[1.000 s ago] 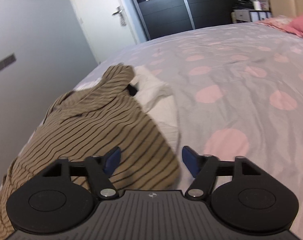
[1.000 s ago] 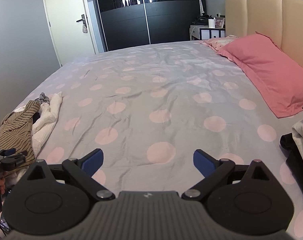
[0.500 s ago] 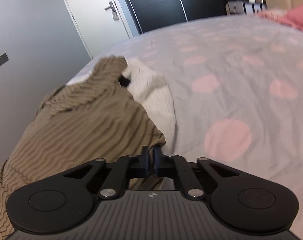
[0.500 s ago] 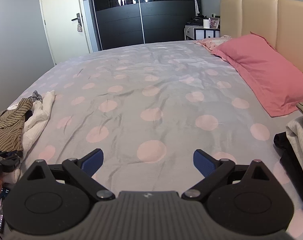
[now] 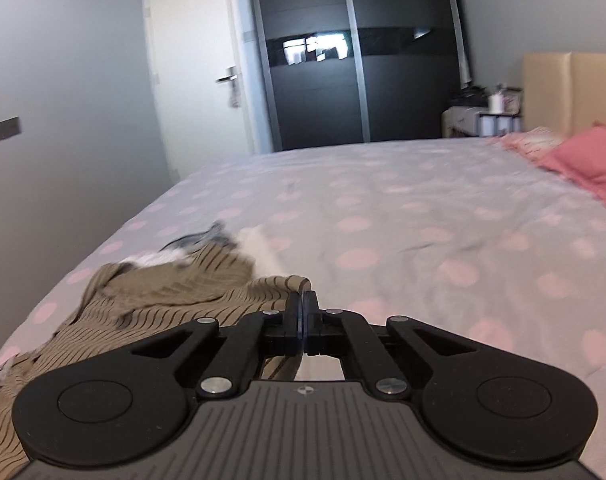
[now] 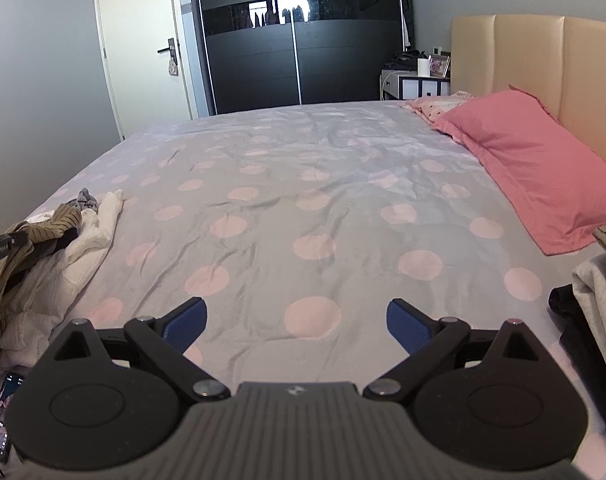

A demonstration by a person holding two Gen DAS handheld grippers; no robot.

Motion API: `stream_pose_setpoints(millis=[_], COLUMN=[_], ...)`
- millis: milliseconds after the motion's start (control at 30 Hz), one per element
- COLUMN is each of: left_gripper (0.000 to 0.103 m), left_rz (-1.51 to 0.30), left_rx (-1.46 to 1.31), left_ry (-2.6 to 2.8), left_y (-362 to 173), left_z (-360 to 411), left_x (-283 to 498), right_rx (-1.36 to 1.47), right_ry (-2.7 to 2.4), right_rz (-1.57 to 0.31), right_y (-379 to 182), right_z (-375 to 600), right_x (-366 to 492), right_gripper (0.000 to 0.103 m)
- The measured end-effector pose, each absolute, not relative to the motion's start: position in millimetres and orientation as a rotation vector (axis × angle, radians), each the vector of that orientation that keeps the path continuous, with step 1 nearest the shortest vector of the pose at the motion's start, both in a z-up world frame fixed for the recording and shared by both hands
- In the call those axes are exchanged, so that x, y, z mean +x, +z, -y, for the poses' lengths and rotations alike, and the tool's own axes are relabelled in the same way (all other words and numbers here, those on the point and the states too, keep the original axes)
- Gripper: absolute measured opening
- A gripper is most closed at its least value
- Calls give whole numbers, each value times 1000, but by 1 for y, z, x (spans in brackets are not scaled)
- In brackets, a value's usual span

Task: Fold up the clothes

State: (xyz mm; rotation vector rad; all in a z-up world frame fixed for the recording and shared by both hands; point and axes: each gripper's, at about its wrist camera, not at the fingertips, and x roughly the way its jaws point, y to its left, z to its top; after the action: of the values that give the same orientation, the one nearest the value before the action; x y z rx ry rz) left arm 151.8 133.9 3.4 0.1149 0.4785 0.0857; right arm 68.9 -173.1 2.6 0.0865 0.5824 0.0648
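A brown striped garment (image 5: 155, 300) lies bunched at the left edge of the bed. My left gripper (image 5: 303, 308) is shut on its edge and holds that edge lifted off the bedspread. A white garment (image 6: 75, 264) lies under and beside the brown striped garment (image 6: 31, 248) in the right wrist view, with a small grey item (image 6: 85, 198) past them. My right gripper (image 6: 297, 322) hangs open over the bedspread with nothing between its blue pads (image 6: 407, 326).
The grey bedspread with pink dots (image 6: 303, 200) spreads wide. A pink pillow (image 6: 535, 168) leans by the beige headboard (image 6: 543, 60). Folded clothes (image 6: 595, 288) are stacked at the right edge. A phone (image 6: 1, 416) lies at lower left. Wardrobe (image 6: 299, 32), door (image 6: 143, 48) and nightstand (image 6: 415, 82) stand behind.
The left gripper shut on the brown striped garment's edge, then rose with it, dragging the fabric up. The right gripper stayed open and nearly still.
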Motion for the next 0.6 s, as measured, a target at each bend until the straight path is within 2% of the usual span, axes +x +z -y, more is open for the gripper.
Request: stream_pose_setpoints(millis=[600], left_gripper=[0], left_rz=[-429], left_rx=[-95], left_ry=[-681], left_y=[80], left_z=[-43], left_x=[88], right_rx=[95], right_ry=[3], right_rz=[-523], right_y=[10], right_z=[190], right_x=[61], right_gripper=[98])
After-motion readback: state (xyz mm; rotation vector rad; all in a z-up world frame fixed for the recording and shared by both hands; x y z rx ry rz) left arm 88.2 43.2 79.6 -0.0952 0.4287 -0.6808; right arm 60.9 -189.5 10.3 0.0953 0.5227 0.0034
